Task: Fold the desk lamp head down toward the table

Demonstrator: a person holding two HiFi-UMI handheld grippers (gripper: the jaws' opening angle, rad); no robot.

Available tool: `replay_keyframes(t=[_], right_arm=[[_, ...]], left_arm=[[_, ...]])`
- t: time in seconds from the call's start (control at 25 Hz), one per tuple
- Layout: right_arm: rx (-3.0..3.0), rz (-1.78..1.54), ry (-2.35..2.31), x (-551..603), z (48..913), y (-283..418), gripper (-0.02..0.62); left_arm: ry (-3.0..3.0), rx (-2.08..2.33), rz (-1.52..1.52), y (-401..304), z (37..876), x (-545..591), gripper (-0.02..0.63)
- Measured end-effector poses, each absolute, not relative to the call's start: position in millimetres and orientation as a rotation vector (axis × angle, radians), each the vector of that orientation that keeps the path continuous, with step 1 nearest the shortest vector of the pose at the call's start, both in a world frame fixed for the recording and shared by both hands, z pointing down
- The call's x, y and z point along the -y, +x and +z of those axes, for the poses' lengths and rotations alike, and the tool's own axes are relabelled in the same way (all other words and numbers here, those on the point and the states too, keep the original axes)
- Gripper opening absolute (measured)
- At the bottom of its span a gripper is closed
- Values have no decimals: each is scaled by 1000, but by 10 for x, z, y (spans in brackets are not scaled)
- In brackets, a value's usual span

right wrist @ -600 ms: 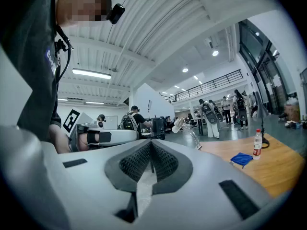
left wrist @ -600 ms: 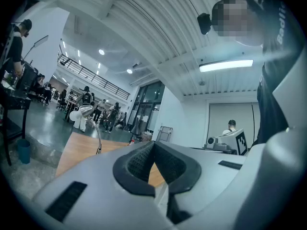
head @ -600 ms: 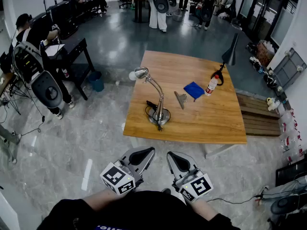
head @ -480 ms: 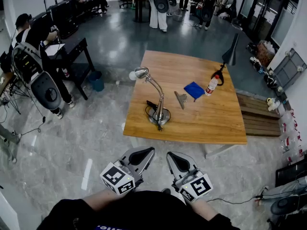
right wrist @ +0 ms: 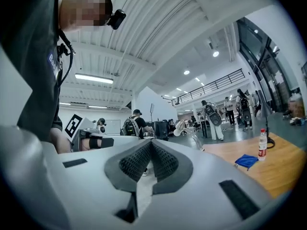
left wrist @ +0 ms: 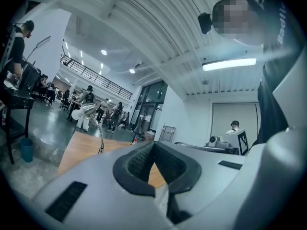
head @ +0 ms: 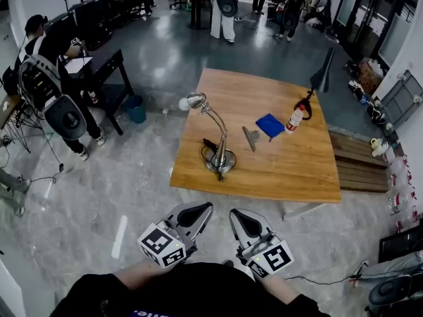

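A chrome desk lamp [head: 219,139] stands near the left front corner of the wooden table [head: 297,167], its gooseneck upright and its head [head: 193,100] turned left over the table's edge. The lamp head [left wrist: 82,111] also shows small in the left gripper view, and the lamp [right wrist: 187,130] in the right gripper view. My left gripper [head: 198,211] and right gripper [head: 242,220] hang side by side close to my body, well short of the table. Both are shut with nothing between the pads.
On the table lie a blue cloth [head: 269,125], a plastic bottle [head: 293,119], a metal clip [head: 250,137] and a dark lamp [head: 320,79] at the far edge. A person with gear [head: 49,91] stands at the left by a black desk [head: 99,68]. More people stand far back.
The head view has tilted slightly, so the table sits a little lower in the picture. Both grippers stay where they were, shut.
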State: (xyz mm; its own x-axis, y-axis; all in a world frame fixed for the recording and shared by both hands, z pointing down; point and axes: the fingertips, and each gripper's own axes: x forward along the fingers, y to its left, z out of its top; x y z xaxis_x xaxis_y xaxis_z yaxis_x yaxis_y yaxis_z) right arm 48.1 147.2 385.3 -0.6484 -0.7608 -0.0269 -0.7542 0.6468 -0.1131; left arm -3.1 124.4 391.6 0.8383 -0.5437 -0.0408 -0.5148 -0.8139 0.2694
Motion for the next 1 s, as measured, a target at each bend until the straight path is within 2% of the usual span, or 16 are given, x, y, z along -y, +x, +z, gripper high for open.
replay_keyframes(t=[0.52, 1.0], right_arm=[[-2846, -143, -1187, -1043, 3948, 830, 3], [-2841, -153, -1481, 221, 4214, 710, 5]], left_arm=[[2735, 1032, -113, 107, 3954, -669, 8], [2739, 867, -48, -57, 4188, 754, 9]])
